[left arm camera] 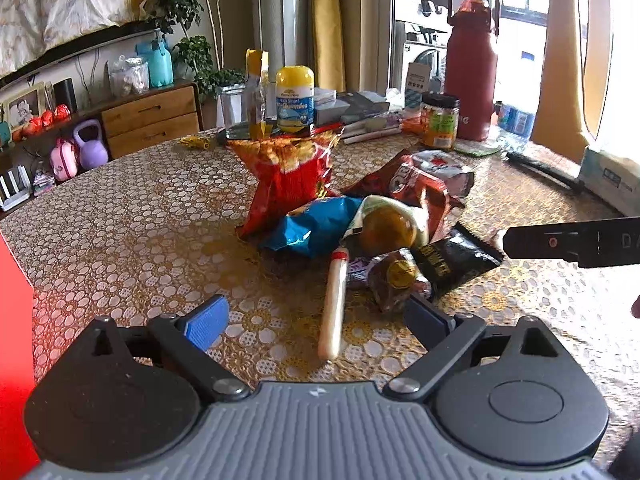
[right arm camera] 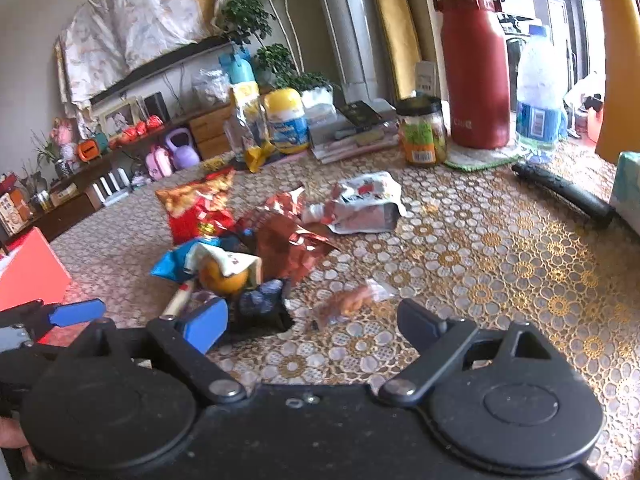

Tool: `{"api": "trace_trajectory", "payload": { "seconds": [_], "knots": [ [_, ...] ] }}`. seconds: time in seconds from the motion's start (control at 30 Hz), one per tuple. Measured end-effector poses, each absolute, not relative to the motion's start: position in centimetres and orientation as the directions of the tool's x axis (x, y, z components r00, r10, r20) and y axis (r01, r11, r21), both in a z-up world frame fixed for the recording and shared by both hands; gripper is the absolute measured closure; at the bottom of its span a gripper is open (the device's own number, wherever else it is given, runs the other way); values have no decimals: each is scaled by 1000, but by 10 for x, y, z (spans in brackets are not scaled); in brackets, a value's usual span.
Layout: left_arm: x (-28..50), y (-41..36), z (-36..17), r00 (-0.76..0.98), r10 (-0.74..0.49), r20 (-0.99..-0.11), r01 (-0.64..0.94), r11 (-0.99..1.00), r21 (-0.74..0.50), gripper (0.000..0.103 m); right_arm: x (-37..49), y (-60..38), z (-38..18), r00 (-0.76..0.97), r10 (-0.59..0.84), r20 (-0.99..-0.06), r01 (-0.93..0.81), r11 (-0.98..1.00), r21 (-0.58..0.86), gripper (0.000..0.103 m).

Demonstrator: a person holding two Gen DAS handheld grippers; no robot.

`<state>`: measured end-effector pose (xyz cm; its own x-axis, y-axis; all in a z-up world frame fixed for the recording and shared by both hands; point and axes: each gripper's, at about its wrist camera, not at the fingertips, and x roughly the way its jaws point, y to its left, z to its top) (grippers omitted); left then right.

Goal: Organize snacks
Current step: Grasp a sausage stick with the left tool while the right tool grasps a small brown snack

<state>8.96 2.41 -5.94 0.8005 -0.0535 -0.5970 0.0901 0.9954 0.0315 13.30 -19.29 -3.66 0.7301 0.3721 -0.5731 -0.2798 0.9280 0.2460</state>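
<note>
A heap of snacks lies mid-table: a red chip bag (left arm camera: 288, 176), a blue bag (left arm camera: 316, 224), a round orange item (left arm camera: 386, 228) in a wrapper, a black packet (left arm camera: 452, 264) and a silver-white pouch (right arm camera: 364, 204). A pale sausage stick (left arm camera: 334, 304) lies lengthwise between the fingers of my left gripper (left arm camera: 316, 320), which is open and does not touch it. My right gripper (right arm camera: 314, 324) is also open, low over the cloth. A small clear packet (right arm camera: 348, 300) of brown snack lies just ahead of its gap. The right gripper's black finger (left arm camera: 560, 242) reaches in from the right.
Along the table's far side stand a red thermos (right arm camera: 472, 80), a green-labelled jar (right arm camera: 422, 132), a yellow-capped bottle (left arm camera: 295, 100) and a water bottle (right arm camera: 538, 92). A black rod (right arm camera: 564, 190) and a pale box (right arm camera: 628, 188) lie at the right. A red box (right arm camera: 32, 276) sits at the left.
</note>
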Motion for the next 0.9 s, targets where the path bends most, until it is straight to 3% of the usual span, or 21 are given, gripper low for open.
{"api": "trace_trajectory", "payload": {
  "seconds": [0.03, 0.1, 0.27, 0.47, 0.57, 0.63, 0.7, 0.9],
  "knots": [
    [91, 24, -61, 800, -57, -597, 95, 995, 32, 9, 136, -193, -40, 728, 366, -580, -271, 930, 248, 11],
    [96, 25, -64, 793, -70, -605, 110, 994, 28, 26, 143, -193, -45, 727, 358, -586, -256, 933, 252, 16],
    [106, 26, -72, 771, -86, -630, 124, 992, 16, 42, 156, -193, -52, 731, 344, -589, -226, 937, 267, 20],
    [110, 26, -76, 767, -107, -633, 144, 990, 7, 53, 164, -191, -57, 743, 319, -588, -202, 945, 259, 28],
    [109, 26, -76, 772, -110, -626, 144, 990, 4, 70, 167, -191, -59, 748, 306, -589, -187, 948, 256, 31],
    [108, 26, -76, 772, -110, -626, 144, 990, 4, 72, 168, -190, -60, 751, 300, -589, -178, 950, 257, 34],
    [107, 26, -75, 774, -110, -624, 145, 989, 5, 87, 168, -189, -61, 754, 288, -591, -167, 953, 252, 35],
    [101, 26, -71, 783, -121, -610, 150, 989, -4, 92, 171, -189, -65, 761, 267, -592, -127, 955, 267, 46]
  ]
}}
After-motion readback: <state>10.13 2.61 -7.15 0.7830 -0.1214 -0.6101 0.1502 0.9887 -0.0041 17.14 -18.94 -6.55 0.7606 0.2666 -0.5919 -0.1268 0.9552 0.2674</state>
